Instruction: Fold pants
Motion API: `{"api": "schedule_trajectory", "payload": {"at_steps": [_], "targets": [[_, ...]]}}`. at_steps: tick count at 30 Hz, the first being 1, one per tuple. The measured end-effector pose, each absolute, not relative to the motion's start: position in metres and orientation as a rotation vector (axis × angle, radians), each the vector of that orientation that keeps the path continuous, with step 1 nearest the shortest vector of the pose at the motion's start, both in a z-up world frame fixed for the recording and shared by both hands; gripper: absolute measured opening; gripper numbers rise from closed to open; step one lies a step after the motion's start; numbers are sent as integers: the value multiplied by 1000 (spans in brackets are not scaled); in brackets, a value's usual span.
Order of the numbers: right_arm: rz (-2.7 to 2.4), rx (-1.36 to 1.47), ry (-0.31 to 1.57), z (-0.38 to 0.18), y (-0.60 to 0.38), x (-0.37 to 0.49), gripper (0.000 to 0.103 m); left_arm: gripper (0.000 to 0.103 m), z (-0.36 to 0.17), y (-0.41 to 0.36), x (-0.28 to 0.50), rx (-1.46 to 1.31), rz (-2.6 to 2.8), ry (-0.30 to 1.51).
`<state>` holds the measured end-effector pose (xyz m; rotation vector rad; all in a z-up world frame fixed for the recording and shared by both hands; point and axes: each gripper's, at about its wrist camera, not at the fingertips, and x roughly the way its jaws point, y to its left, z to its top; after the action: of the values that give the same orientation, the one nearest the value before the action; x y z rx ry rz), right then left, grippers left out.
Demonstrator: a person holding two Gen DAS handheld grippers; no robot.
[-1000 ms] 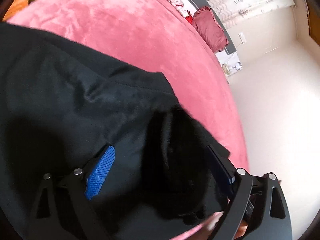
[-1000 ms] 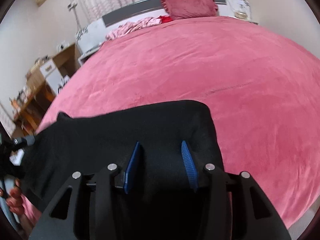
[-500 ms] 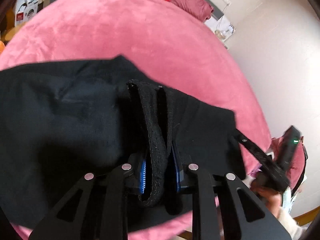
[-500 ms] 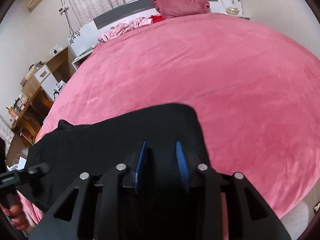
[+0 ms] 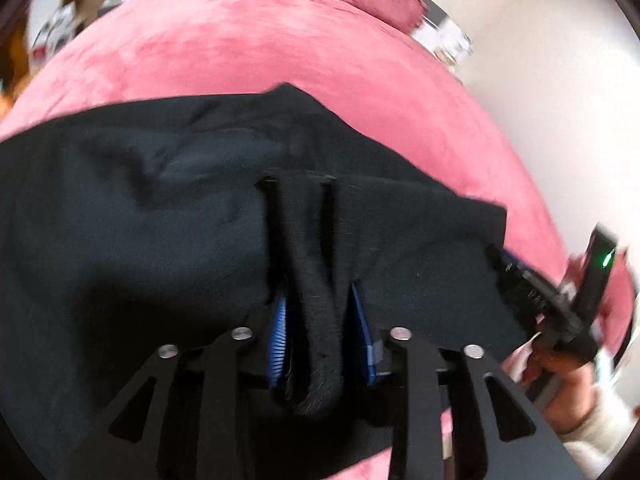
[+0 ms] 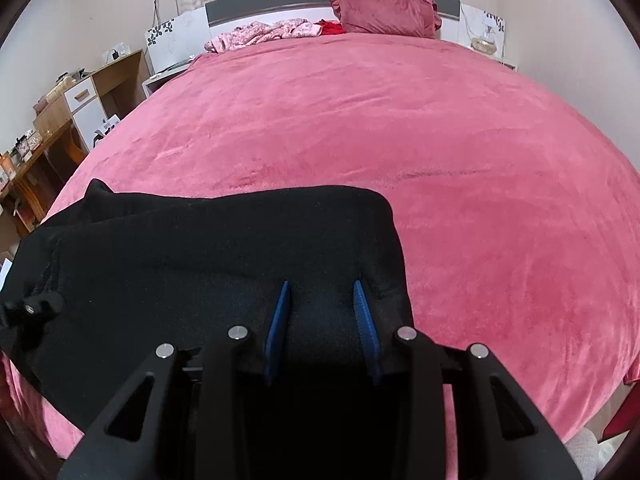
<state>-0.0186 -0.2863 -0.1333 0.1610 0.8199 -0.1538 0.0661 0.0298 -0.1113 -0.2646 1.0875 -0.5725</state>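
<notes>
The black pants [image 5: 160, 220] lie across the near edge of a pink bed [image 5: 280, 52]. In the left wrist view my left gripper [image 5: 318, 300] is shut on a thick bunched edge of the pants, which stands up between the blue pads [image 5: 280, 320]. In the right wrist view my right gripper [image 6: 322, 292] is shut on the other end of the pants [image 6: 200, 248], with a fold of black cloth between its blue pads [image 6: 362, 312]. The right gripper also shows at the right of the left wrist view [image 5: 560, 300], held by a hand.
The pink bed [image 6: 400, 128] stretches far ahead. A dark red pillow [image 6: 384, 12] and crumpled pink clothes [image 6: 264, 34] lie at the headboard. A wooden desk with drawers [image 6: 60, 120] stands to the left. A nightstand [image 6: 486, 36] stands at the far right.
The left gripper closed on the bunched edge of the pants and swung round to face the headboard. The right gripper narrowed onto the cloth and lifted slightly.
</notes>
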Motion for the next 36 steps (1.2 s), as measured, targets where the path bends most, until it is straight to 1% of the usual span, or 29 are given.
{"api": "schedule_trajectory", "payload": {"at_steps": [1, 2, 3, 4, 6, 8, 9, 10, 12, 13, 15, 18, 24, 31, 36], "targets": [[-170, 148, 813, -130, -283, -22, 37, 43, -109, 32, 66, -293, -552, 1087], [-182, 141, 809, -128, -281, -23, 48, 46, -106, 42, 60, -322, -512, 1078], [-191, 138, 803, -124, -280, -23, 60, 46, -103, 50, 60, -332, -462, 1063], [-183, 146, 781, -119, -275, -27, 62, 46, -102, 57, 64, -335, -410, 1047], [-125, 136, 743, -111, -266, -31, 63, 46, -98, 79, 61, -377, -338, 1022], [-66, 95, 713, -105, -253, -32, 64, 61, -96, 100, 56, -445, -304, 1009], [-24, 80, 704, -104, -246, -33, 68, 74, -93, 112, 51, -476, -284, 1000], [9, 70, 708, -105, -240, -32, 71, 80, -93, 124, 47, -527, -252, 983], [23, 40, 750, -115, -232, -28, 83, 83, -88, 147, 38, -597, -224, 966], [10, 28, 802, -124, -231, -23, 84, 87, -87, 155, 35, -627, -202, 963], [11, 55, 855, -137, -236, -18, 86, 91, -82, 161, 31, -635, -145, 958], [19, 85, 846, -135, -240, -17, 88, 93, -79, 169, 21, -616, -44, 971], [27, 64, 840, -139, -235, -16, 94, 93, -73, 186, 0, -718, -65, 1014], [34, 72, 835, -139, -236, -15, 95, 93, -83, 186, -7, -756, -66, 1079], [35, 74, 834, -138, -235, -16, 95, 93, -83, 187, -9, -775, -63, 1074]]}}
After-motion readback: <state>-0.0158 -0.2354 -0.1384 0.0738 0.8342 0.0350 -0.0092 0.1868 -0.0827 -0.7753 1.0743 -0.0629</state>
